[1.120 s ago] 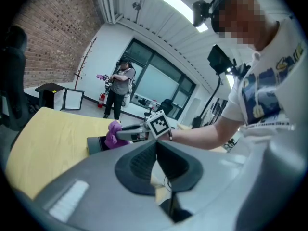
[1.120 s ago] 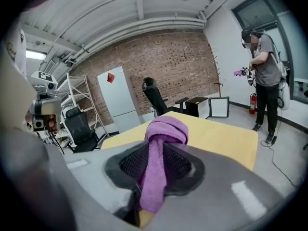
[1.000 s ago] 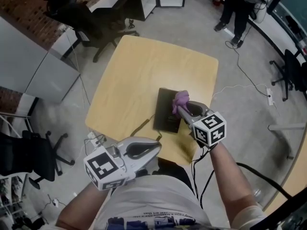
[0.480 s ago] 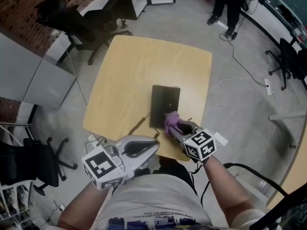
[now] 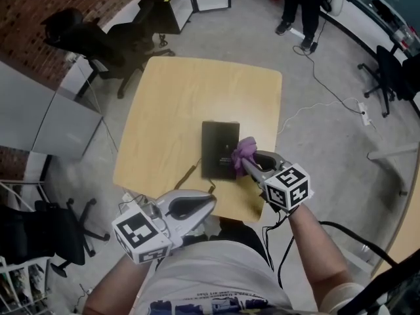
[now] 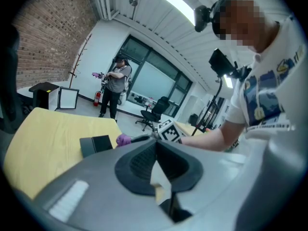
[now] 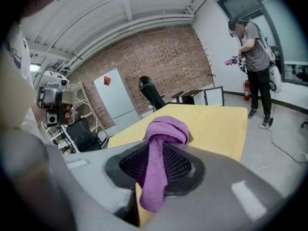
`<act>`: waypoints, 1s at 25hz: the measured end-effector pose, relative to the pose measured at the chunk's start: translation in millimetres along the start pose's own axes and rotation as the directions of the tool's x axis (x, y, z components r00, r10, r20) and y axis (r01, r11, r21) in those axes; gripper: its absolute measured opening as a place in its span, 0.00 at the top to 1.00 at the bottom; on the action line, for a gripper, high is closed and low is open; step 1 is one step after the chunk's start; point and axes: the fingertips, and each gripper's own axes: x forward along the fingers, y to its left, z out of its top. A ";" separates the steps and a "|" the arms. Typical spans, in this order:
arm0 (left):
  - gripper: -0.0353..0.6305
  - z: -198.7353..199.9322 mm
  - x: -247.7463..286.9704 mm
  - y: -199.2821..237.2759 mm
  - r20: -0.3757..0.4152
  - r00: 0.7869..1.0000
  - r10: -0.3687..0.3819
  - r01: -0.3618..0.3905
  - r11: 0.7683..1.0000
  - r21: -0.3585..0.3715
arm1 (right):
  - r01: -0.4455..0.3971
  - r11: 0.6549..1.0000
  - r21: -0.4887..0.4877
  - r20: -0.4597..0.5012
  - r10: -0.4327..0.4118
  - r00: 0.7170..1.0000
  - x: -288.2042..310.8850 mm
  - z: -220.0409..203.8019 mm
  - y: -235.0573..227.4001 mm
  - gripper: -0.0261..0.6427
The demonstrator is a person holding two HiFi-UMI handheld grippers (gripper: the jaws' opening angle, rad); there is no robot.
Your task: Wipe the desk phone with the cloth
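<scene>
A black desk phone (image 5: 218,148) lies flat on the yellow table (image 5: 177,104), near its front right part. My right gripper (image 5: 248,160) is shut on a purple cloth (image 5: 244,151), which rests against the phone's right edge. In the right gripper view the cloth (image 7: 162,131) bunches at the jaw tips and hangs back between them, hiding the phone. My left gripper (image 5: 211,202) hovers off the table's front edge, shut and holding nothing. From the left gripper view the phone (image 6: 95,144) and cloth (image 6: 123,139) lie beyond its jaws (image 6: 155,147).
A dark cable (image 5: 190,173) runs from the phone over the table's front edge. Black office chairs (image 5: 92,28) stand at the far left corner, another (image 5: 49,231) at near left. A person (image 5: 298,5) stands beyond the table, with a floor cable (image 5: 321,104) to the right.
My right gripper carried the cloth from the phone's far right corner to its near end, then back up to the right edge. The left gripper stayed put.
</scene>
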 end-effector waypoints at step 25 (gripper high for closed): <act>0.94 -0.7 10.4 -1.7 -0.031 1.000 -0.001 0.001 1.000 0.003 | 0.057 0.995 0.076 0.009 -0.058 0.998 21.4 -4.1 -40.7 0.83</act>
